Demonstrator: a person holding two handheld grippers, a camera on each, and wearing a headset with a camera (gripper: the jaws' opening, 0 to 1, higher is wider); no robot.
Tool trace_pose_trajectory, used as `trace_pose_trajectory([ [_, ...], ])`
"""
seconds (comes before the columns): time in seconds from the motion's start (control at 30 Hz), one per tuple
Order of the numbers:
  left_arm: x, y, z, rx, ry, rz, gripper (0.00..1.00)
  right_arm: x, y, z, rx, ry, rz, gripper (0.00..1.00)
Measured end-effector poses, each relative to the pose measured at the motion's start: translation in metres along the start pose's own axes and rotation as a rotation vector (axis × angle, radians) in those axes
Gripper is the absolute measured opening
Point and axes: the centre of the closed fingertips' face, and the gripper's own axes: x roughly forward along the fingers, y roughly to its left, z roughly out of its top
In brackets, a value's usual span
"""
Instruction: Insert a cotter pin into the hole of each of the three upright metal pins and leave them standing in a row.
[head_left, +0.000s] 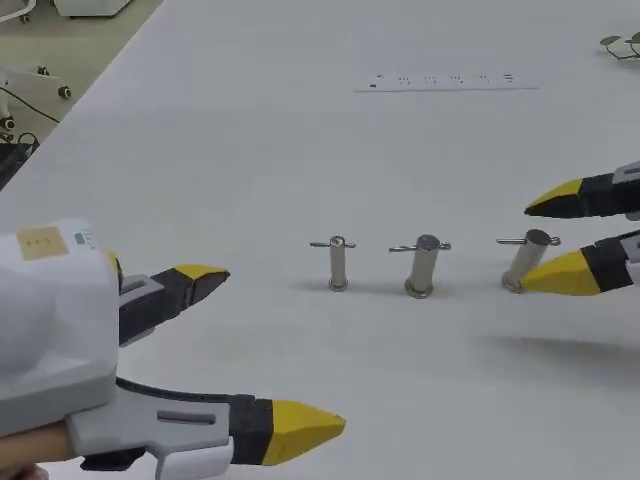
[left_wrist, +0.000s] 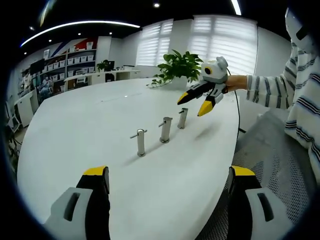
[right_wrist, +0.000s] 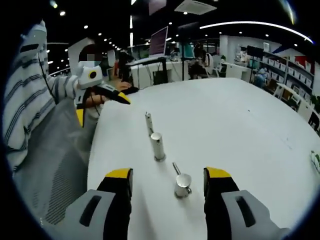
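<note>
standing just before right gripper (right_wrist: 169, 172) jaws: end pin (right_wrist: 183, 184).

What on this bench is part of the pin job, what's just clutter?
Job: three upright metal pins in a row; a cotter pin through each head.
Lying about: power strip farther back; leafy plant off to the side.

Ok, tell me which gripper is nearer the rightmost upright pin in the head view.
Right. The right gripper has its open jaws flanking the rightmost pin; the left gripper sits beyond the row's opposite end, past the middle pin and left pin.
</note>
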Motion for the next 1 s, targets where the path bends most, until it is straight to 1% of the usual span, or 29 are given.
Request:
trace_pose_trajectory([
  [0.03, 0.0, -0.001, 0.0, -0.018, 0.002, -0.003, 0.99, -0.003, 0.001, 0.0, 0.022, -0.01, -0.013, 0.64],
  [0.07, -0.002, -0.002, 0.001, -0.036, -0.008, 0.003, 0.99, -0.008, 0.001, 0.0, 0.049, -0.027, -0.039, 0.67],
  [0.13, -0.003, -0.002, 0.004, -0.04, -0.03, 0.013, 0.99, -0.015, 0.003, 0.0, 0.087, -0.054, -0.073, 0.71],
  [0.17, -0.003, -0.004, 0.006, -0.06, -0.046, 0.015, 0.99, -0.019, 0.006, -0.001, 0.11, -0.068, -0.086, 0.71],
  [0.2, -0.003, -0.004, 0.006, -0.066, -0.052, 0.014, 0.99, -0.022, 0.007, -0.003, 0.125, -0.071, -0.096, 0.72],
  [0.23, -0.002, -0.005, 0.008, -0.073, -0.06, 0.015, 0.99, -0.025, 0.008, -0.005, 0.144, -0.08, -0.118, 0.72],
  [0.3, -0.001, -0.006, 0.008, -0.074, -0.062, 0.014, 0.99, -0.03, 0.01, -0.01, 0.181, -0.095, -0.147, 0.71],
  [0.4, -0.001, -0.006, 0.01, -0.066, -0.062, 0.018, 0.99, -0.034, 0.016, -0.012, 0.228, -0.119, -0.164, 0.73],
  [0.43, -0.001, -0.005, 0.012, -0.068, -0.07, 0.021, 0.99, -0.035, 0.019, -0.012, 0.242, -0.128, -0.172, 0.74],
  [0.53, -0.002, -0.004, 0.015, -0.074, -0.084, 0.022, 0.99, -0.035, 0.026, -0.011, 0.254, -0.131, -0.185, 0.79],
  [0.67, -0.003, -0.002, 0.014, -0.072, -0.08, 0.029, 0.99, -0.034, 0.034, -0.011, 0.274, -0.128, -0.197, 0.89],
  [0.7, -0.004, -0.002, 0.015, -0.073, -0.082, 0.031, 0.99, -0.033, 0.036, -0.011, 0.275, -0.127, -0.199, 0.9],
  [0.77, -0.006, 0.0, 0.015, -0.081, -0.091, 0.038, 0.99, -0.032, 0.041, -0.017, 0.284, -0.112, -0.191, 0.91],
  [0.8, -0.007, 0.0, 0.015, -0.085, -0.086, 0.044, 0.99, -0.031, 0.044, -0.022, 0.292, -0.098, -0.188, 0.92],
  [0.87, -0.01, -0.001, 0.014, -0.068, -0.075, 0.046, 0.99, -0.03, 0.047, -0.028, 0.307, -0.078, -0.187, 0.95],
  [0.9, -0.011, -0.001, 0.014, -0.07, -0.069, 0.045, 0.99, -0.029, 0.049, -0.032, 0.32, -0.068, -0.185, 0.97],
  [0.97, -0.012, -0.001, 0.014, -0.072, -0.065, 0.045, 0.99, -0.028, 0.053, -0.035, 0.333, -0.067, -0.177, 1.0],
  [1.0, -0.013, -0.001, 0.013, -0.077, -0.064, 0.047, 0.99, -0.028, 0.055, -0.036, 0.335, -0.066, -0.174, 1.0],
])
